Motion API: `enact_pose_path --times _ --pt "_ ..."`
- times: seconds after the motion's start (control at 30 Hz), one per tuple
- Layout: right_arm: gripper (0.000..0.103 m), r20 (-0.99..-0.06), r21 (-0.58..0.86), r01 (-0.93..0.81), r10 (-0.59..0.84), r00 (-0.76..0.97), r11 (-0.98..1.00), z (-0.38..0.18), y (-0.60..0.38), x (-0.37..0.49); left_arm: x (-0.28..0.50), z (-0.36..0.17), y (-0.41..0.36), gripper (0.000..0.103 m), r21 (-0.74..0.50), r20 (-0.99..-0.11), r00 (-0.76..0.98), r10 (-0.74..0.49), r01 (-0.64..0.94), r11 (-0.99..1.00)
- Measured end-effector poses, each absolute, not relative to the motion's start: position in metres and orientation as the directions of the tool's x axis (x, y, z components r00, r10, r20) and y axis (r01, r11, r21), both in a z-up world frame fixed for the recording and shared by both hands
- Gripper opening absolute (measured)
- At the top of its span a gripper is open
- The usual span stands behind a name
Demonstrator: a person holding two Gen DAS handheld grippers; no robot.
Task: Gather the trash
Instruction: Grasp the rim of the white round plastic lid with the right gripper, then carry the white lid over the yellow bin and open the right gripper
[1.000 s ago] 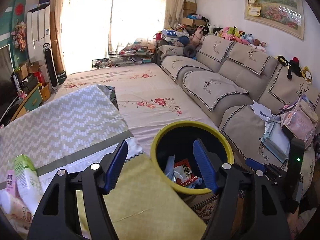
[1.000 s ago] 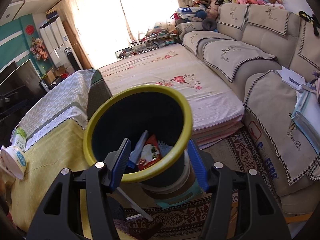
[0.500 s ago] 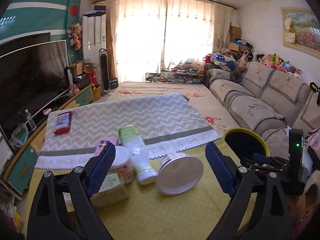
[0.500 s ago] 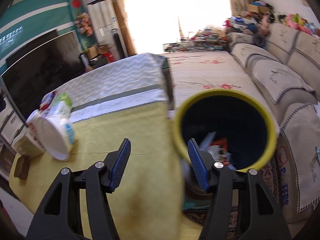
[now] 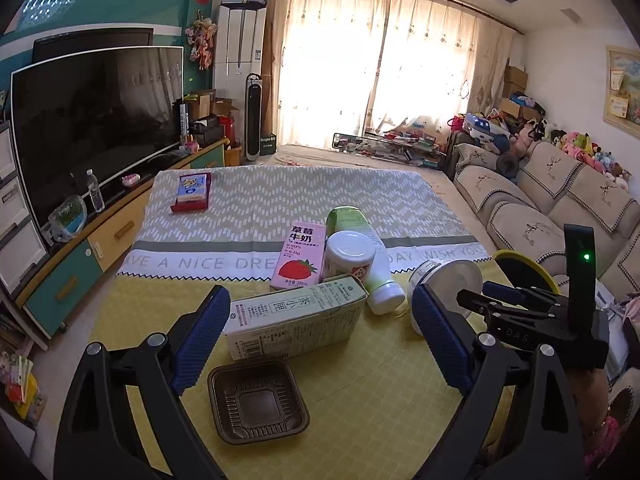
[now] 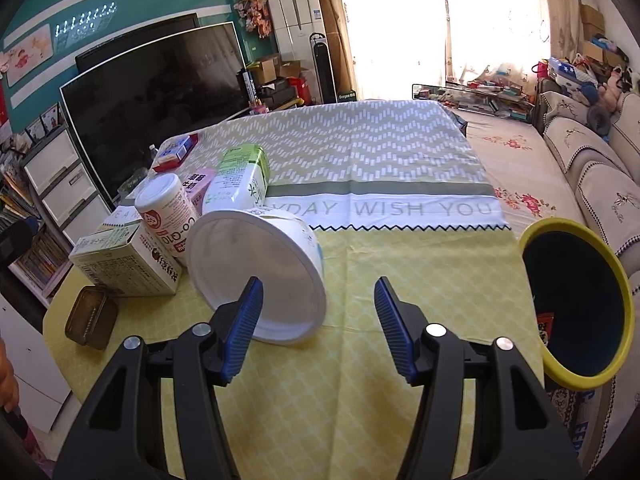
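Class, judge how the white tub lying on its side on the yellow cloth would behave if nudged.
The white tub is round and on its side, so it probably rolls in a curve. Its open mouth looks empty: likely light, thin-walled, perhaps easily squashed.

Both fisheye cameras are looking forward and downward along their own claw fingers, over the cloth-covered bench (image 5: 360,360) toward the curtained window at 12 o'clock. The left wrist view is sitting close above the brown plastic tray (image 5: 258,402), with the tea carton (image 5: 296,320) just ahead. The right wrist view is hovering near the tipped white tub (image 6: 256,276), the yellow-rimmed bin (image 6: 624,300) at 3 o'clock. Both are sharing the tub (image 5: 448,280), carton (image 6: 124,264), tray (image 6: 90,316) and bin (image 5: 524,268).
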State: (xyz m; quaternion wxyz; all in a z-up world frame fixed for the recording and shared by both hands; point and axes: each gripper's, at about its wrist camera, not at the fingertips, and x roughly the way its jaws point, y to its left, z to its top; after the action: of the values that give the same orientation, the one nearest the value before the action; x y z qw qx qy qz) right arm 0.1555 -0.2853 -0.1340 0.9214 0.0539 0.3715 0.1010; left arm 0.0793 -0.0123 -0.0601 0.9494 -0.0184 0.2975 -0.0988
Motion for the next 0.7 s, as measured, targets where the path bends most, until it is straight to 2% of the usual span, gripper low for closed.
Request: enact_pose_path --times 0.13,0.3,0.37,0.43,0.7 --pt "0.037 -0.686 0.169 -0.140 0.218 0.695 0.976 -0.138 -0.280 0.164 0.080 -0.066 -0.009 0.091 -0.099 -0.569 0.798 -0.198 0.173 0.980" --pt "0.028 -0.697 0.190 -0.139 0.233 0.678 0.972 -0.144 -0.280 0.172 0.082 -0.067 -0.008 0.091 -0.105 -0.570 0.798 -0.195 0.165 0.981" --pt "0.014 -0.699 0.199 -0.135 0.237 0.675 0.971 -0.146 -0.282 0.175 0.084 -0.069 -0.009 0.091 -0.108 -0.575 0.794 -0.198 0.166 0.980" --pt "0.006 -0.697 0.203 -0.132 0.238 0.677 0.970 -0.146 -0.284 0.175 0.084 -0.071 -0.011 0.091 -0.106 -0.580 0.790 -0.199 0.169 0.980" --pt "0.005 -0.674 0.239 -0.121 0.254 0.694 0.963 -0.138 -0.294 0.166 0.084 -0.075 -0.021 0.091 -0.095 -0.587 0.783 -0.206 0.187 0.978"
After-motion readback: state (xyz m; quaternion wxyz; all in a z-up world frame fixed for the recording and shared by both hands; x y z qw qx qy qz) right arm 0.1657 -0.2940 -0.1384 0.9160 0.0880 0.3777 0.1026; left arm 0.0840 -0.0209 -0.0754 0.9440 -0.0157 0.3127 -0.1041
